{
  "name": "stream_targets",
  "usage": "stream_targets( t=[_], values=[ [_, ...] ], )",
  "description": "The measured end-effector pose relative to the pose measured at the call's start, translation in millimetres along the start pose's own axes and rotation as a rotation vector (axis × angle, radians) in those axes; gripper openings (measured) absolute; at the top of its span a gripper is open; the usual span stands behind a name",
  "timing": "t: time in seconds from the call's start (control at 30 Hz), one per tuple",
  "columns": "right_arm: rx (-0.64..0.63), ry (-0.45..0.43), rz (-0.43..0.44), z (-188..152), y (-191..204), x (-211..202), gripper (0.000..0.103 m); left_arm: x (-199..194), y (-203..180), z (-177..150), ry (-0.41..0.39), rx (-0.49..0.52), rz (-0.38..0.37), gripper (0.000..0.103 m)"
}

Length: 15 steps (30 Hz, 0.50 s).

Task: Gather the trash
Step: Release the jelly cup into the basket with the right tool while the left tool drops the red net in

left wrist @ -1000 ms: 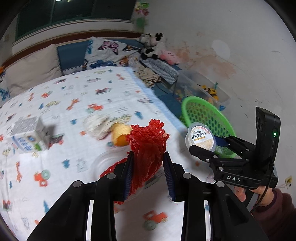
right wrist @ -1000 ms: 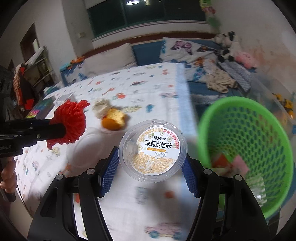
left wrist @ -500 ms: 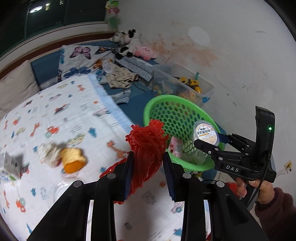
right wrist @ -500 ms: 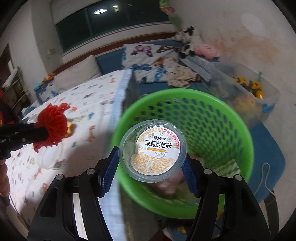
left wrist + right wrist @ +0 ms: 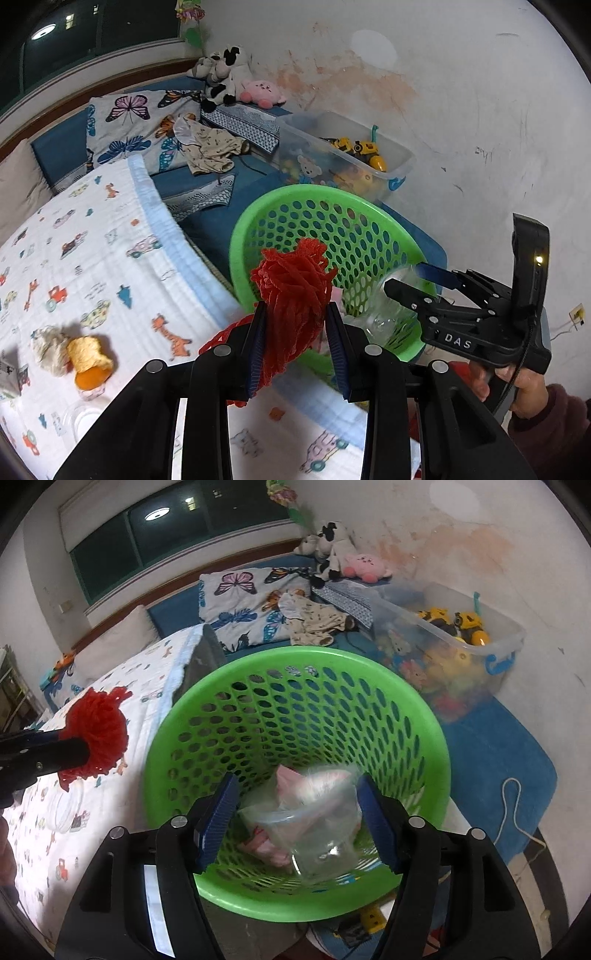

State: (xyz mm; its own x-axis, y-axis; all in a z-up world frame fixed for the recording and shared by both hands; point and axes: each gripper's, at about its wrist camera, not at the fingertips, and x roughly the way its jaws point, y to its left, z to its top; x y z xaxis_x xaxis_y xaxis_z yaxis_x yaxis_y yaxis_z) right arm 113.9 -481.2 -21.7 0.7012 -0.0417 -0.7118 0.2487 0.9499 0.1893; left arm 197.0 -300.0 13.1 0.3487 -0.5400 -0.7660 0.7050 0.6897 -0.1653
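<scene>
The left gripper (image 5: 297,345) is clamping a bundle of red mesh netting (image 5: 293,295) between its blue pads, holding it at the edge of the bed just short of the green perforated basket (image 5: 255,218), which is sitting at about two o'clock from it in the left wrist view. The netting is looking light, soft and springy, so a squeeze across its bunched middle, as now, is probably the surest hold, and it may cling to the pads on release. The right gripper (image 5: 297,818) is hanging over the basket mouth with its jaws spread wide and nothing between them; a clear plastic cup (image 5: 317,830), blurred, is tumbling inside the basket just below, at six o'clock within the rim. It is likely light, thin-walled and slick. By count: one basket, one netting bundle, one cup dropping in, and pink wrappers beneath it too jumbled to number. On the patterned bed sheet (image 5: 92,258), toward eight o'clock in the left view, one crumpled tissue (image 5: 48,347), one orange peel piece (image 5: 88,363) and one clear lid (image 5: 83,417) are lying uncollected.
</scene>
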Motion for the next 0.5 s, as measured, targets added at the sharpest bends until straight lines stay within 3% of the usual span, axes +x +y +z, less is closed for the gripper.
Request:
stream_targets(
  t=[0.33, 0.5],
  values=[
    [0.019, -0.016, 0.000, -6.5, -8.2, -13.6, 0.070, 23.1, -12.4, 11.1, 0.021, -0.003, -0.020, 0.032],
    [0.023, -0.027, -0.001, -7.6, -10.1, -18.1, 0.072, 29.6, -13.6, 10.5, 0.028, -0.010, -0.015, 0.045]
  ],
)
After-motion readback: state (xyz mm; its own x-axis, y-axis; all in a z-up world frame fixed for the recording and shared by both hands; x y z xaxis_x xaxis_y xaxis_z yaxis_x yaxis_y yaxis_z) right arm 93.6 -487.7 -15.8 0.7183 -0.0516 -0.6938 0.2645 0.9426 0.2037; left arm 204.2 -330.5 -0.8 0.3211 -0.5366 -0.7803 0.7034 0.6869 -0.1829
